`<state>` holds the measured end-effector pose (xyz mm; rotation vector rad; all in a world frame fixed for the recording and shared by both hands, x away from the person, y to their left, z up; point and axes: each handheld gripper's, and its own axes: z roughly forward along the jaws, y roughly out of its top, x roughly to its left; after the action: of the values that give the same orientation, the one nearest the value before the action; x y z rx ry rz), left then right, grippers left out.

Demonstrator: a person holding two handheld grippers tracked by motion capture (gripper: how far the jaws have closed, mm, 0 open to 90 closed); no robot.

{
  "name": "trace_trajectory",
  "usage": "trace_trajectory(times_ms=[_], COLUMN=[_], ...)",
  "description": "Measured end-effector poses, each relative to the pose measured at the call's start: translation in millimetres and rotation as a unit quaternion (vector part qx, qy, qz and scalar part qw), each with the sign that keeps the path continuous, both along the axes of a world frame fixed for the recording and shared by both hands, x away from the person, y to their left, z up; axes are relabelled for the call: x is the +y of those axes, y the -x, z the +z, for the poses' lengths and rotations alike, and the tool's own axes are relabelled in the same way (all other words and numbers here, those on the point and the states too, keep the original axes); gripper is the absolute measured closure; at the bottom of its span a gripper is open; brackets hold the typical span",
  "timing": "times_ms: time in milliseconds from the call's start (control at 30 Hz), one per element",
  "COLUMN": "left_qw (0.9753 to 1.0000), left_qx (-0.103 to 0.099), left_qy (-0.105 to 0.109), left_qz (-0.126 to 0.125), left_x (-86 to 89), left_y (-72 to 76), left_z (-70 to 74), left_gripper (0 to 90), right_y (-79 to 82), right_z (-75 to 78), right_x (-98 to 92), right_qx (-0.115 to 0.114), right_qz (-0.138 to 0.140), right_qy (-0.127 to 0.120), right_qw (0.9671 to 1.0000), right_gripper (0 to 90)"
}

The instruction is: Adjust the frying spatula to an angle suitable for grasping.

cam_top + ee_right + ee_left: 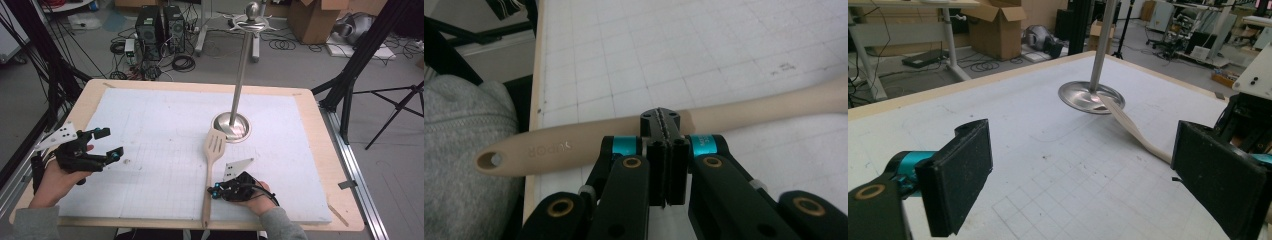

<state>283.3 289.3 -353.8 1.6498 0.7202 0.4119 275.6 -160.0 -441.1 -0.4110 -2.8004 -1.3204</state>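
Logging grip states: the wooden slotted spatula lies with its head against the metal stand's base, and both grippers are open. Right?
Not quite. The right gripper is shut, beside the slotted spatula handle, as the right gripper view shows. Just the left gripper is open. The stand's base detail holds.

Pale wooden slotted spatula point(212, 160) lies flat, handle overhanging table's near edge.

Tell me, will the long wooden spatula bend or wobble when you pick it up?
Probably no bending: the spatula looks like one stiff piece of wood. It seems light, being thin and slotted. It may tip, though: the right claw sits at the handle, with the wide head far away, resting on the stand's metal base.
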Motion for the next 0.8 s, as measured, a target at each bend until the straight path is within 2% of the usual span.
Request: trace_trajectory(times_ms=[33,167,333,433,633,800], left_qw=[1.0000,1.0000,1.0000,1.0000,1.0000,1.0000], left_qx=[-0.001,-0.001,0.001,0.003,0.004,0.004], left_qy=[0.001,0.003,-0.002,-0.006,-0.006,-0.004], left_qz=[0.001,0.002,-0.002,-0.004,-0.003,-0.004], left_x=[1.1,1.3,-3.5,-4.4,-5.5,-6.9], left_y=[0.2,0.5,-0.4,-1.1,-2.8,-4.0], left_z=[0.4,0.6,-0.4,-1.2,-1.9,-2.5], left_gripper=[10.1,10.1,10.1,10.1,10.1,10.1], right_y=[1.5,3.4,2.0,1.8,1.5,0.6], right_z=[-1.8,-3.5,-3.2,-4.1,-5.1,-5.5], right_x=[-1.3,-2.0,4.1,8.4,19.9,31.3], right_qx=[0.001,0.010,0.012,0.015,0.013,0.000], right_qz=[0.002,-0.004,-0.004,-0.002,-0.004,-0.010], right_qy=[0.007,0.000,-0.022,-0.025,-0.028,-0.029], right_qw=[1.0000,0.9999,0.9997,0.9996,0.9995,0.9995], right_gripper=[90.0,90.0,90.0,90.0,90.0,90.0])
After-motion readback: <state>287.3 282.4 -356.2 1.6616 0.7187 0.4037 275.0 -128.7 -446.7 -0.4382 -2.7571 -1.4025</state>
